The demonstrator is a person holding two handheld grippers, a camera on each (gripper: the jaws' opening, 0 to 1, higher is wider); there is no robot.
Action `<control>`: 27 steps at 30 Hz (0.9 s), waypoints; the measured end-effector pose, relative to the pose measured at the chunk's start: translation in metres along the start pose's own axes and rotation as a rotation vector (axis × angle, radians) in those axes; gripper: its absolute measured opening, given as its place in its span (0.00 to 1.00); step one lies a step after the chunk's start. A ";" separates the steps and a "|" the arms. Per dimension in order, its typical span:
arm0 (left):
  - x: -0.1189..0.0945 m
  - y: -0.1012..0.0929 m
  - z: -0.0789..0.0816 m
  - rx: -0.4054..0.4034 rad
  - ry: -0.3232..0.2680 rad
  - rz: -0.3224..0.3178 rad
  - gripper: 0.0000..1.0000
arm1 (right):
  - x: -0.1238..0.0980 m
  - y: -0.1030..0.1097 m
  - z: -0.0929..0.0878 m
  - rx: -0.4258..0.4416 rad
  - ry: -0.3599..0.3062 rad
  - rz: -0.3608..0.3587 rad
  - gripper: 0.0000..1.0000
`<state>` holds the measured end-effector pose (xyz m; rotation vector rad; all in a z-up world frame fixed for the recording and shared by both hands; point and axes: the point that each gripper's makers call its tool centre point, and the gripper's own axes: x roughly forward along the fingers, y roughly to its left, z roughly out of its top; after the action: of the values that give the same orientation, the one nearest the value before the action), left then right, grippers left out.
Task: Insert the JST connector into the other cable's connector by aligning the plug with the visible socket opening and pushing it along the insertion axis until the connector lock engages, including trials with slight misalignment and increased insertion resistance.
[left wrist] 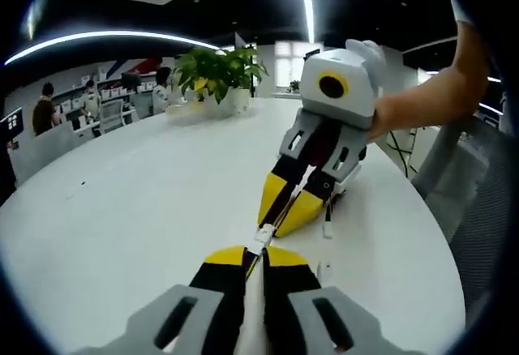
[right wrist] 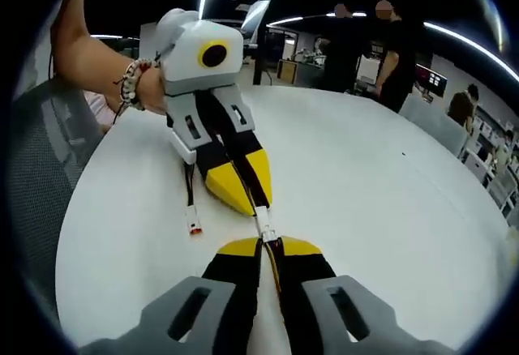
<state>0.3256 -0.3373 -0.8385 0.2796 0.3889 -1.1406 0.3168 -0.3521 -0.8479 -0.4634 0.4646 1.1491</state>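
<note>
Over the white table [left wrist: 146, 193], the tips of both yellow-and-black grippers meet nose to nose. My left gripper [left wrist: 255, 251] is shut on a thin cable whose white JST connector [left wrist: 263, 236] sticks out ahead of its tips. My right gripper [left wrist: 280, 213] comes in from the upper right, shut on the other cable, its tips at that connector. In the right gripper view, the white connector [right wrist: 265, 224] bridges the short gap between my right gripper [right wrist: 270, 246] and my left gripper [right wrist: 256, 199]. Whether the two halves are latched I cannot tell.
A loose cable end with a white plug [right wrist: 193, 224] lies on the table [right wrist: 389, 209] beside the left gripper; it also shows as the plug [left wrist: 327, 229]. A potted plant [left wrist: 219, 71] stands at the far edge. Mesh chairs [left wrist: 478, 201] flank the table, and people stand and sit beyond.
</note>
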 end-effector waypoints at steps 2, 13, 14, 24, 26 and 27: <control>0.001 0.000 -0.001 -0.006 0.005 0.002 0.01 | 0.000 0.000 0.000 0.004 -0.001 0.000 0.06; -0.011 0.013 0.013 -0.074 -0.055 0.047 0.14 | -0.010 -0.009 0.012 0.036 -0.036 -0.035 0.13; -0.013 0.015 0.015 -0.077 -0.058 0.051 0.15 | -0.011 -0.010 0.013 0.039 -0.042 -0.040 0.13; -0.037 0.028 0.034 -0.159 -0.129 0.114 0.24 | -0.038 -0.031 0.030 0.114 -0.120 -0.128 0.20; -0.042 0.028 0.039 -0.169 -0.139 0.121 0.27 | -0.044 -0.034 0.034 0.132 -0.137 -0.141 0.22; -0.045 0.028 0.040 -0.172 -0.144 0.123 0.28 | -0.050 -0.037 0.038 0.149 -0.159 -0.156 0.23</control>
<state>0.3417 -0.3061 -0.7821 0.0685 0.3354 -0.9931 0.3389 -0.3803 -0.7847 -0.2711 0.3661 0.9844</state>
